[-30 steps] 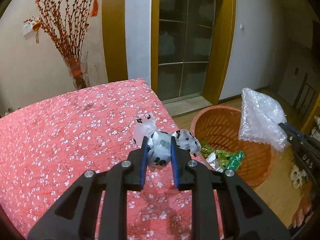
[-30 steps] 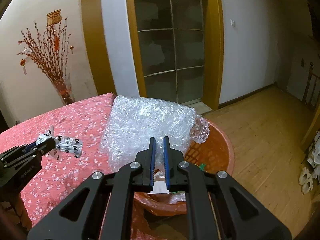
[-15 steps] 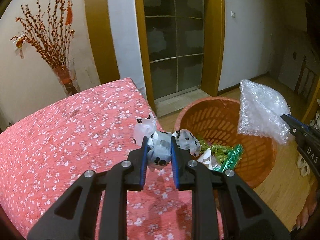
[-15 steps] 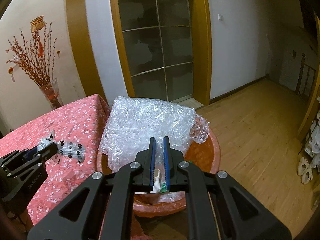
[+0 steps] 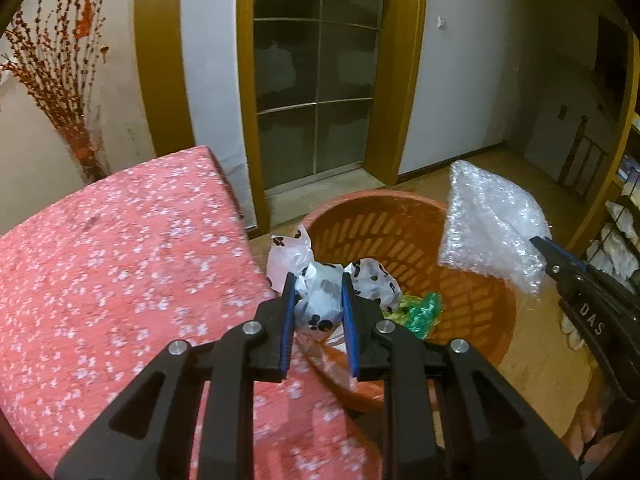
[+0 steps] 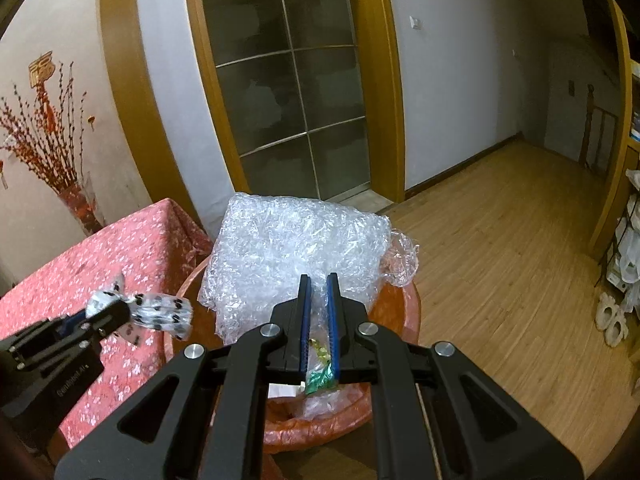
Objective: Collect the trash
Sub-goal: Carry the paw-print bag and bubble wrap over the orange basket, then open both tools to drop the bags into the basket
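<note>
My left gripper (image 5: 318,280) is shut on a crumpled white plastic bag with black paw prints (image 5: 320,300), held over the near rim of the orange basket (image 5: 400,236). The same bag (image 6: 156,314) and left gripper (image 6: 100,316) show at the left of the right wrist view. My right gripper (image 6: 318,280) is shut on a sheet of clear bubble wrap (image 6: 296,248) that hangs over the basket (image 6: 412,320); the bubble wrap (image 5: 488,224) also appears at the right in the left wrist view. Green and white wrappers (image 5: 420,312) lie inside the basket.
A table with a red flowered cloth (image 5: 120,260) stands left of the basket, its edge close to the rim. A vase of red branches (image 5: 80,136) stands by the wall. Glass doors (image 6: 288,80) lie behind, wooden floor (image 6: 500,240) to the right, and a shelf with white items (image 6: 624,264) at far right.
Both grippers have moved right, off the table toward the basket. The paw-print bag now hangs over the basket's rim, and the bubble wrap sits more squarely above the basket. Both grips are unchanged.
</note>
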Motion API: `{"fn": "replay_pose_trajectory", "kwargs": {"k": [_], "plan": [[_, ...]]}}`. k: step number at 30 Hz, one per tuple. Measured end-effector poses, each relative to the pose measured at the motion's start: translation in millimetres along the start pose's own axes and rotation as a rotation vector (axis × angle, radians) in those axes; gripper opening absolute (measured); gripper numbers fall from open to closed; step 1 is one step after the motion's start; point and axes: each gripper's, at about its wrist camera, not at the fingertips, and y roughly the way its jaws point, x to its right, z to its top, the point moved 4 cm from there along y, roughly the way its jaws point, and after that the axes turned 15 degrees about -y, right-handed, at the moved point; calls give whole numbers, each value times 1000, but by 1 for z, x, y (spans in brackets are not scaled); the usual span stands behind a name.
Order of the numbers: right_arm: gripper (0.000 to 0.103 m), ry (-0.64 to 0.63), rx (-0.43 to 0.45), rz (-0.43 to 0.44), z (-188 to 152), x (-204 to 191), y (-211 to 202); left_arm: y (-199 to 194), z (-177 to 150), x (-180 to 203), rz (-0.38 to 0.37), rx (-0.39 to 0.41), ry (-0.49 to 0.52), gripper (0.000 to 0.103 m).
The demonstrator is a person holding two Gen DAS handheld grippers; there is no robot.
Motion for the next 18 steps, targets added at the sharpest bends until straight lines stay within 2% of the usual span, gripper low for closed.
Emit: {"fn": "replay_pose_trajectory", "kwargs": {"k": [10, 12, 14, 18], "plan": [[9, 68, 2, 38, 8, 11, 14, 24, 0, 19, -42, -39, 8, 26], [12, 85, -5, 61, 6, 12, 17, 27, -2, 19, -37, -45, 9, 40], [17, 94, -13, 72, 4, 14, 19, 30, -3, 18, -33, -45, 8, 46], [28, 95, -25, 82, 1, 17, 18, 32, -5, 13, -22, -49, 12, 52]]}}
